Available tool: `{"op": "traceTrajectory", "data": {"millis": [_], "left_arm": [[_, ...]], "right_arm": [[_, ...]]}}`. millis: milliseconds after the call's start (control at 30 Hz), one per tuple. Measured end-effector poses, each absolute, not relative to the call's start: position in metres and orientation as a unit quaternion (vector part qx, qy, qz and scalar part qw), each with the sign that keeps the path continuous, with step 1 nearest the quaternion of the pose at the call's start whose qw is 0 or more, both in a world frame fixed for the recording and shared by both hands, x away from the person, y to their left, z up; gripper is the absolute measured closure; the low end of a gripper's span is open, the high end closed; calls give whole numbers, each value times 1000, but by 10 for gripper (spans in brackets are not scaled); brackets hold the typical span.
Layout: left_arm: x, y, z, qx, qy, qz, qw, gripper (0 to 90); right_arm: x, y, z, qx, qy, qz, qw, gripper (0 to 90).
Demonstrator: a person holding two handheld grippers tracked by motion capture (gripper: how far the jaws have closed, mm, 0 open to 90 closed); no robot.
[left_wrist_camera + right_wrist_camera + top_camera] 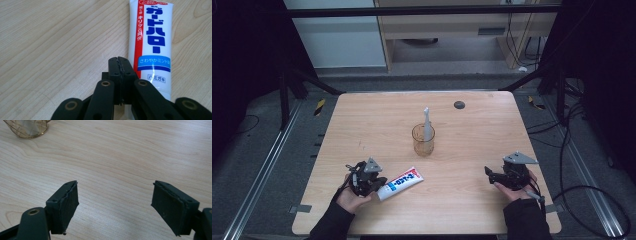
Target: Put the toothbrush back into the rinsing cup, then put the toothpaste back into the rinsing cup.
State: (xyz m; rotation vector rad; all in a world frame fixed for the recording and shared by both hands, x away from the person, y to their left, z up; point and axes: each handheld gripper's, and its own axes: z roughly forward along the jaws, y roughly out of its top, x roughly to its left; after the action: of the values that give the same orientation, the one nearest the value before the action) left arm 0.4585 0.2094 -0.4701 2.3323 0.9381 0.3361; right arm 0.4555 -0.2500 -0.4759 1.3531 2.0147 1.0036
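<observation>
Toothpaste (152, 42) lies near the table's (472, 145) front-left edge; your left gripper (119, 65), jaws together, sits just beside it; right gripper's (115, 206) jaws stand apart.

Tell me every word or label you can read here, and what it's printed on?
All the writing is on the toothpaste tube lying on the table, read from the left gripper view:
"ガードハロー", large blue letters along the tube.
"キリッと爽快", white on the red stripe.
"さわやかミント味", white on the blue band.
"ハミガキ", in a small box near the tube's end.
The small print in the red patch at the tube's far end is too small to read.
</observation>
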Motion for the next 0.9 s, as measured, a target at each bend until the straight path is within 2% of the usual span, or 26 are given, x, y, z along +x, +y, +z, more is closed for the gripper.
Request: {"op": "traceTrajectory", "data": {"millis": [367,500,900], "left_arm": [[465,216,-444,861,361,142,328,750],[464,213,-435,861,355,143,334,673],[467,195,-433,873,340,136,323,489]], "right_arm": [[455,-251,-474,500,740,370,256,212],[456,-251,-474,498,742,368,257,211],[456,-252,-474,499,741,367,259,209]]}}
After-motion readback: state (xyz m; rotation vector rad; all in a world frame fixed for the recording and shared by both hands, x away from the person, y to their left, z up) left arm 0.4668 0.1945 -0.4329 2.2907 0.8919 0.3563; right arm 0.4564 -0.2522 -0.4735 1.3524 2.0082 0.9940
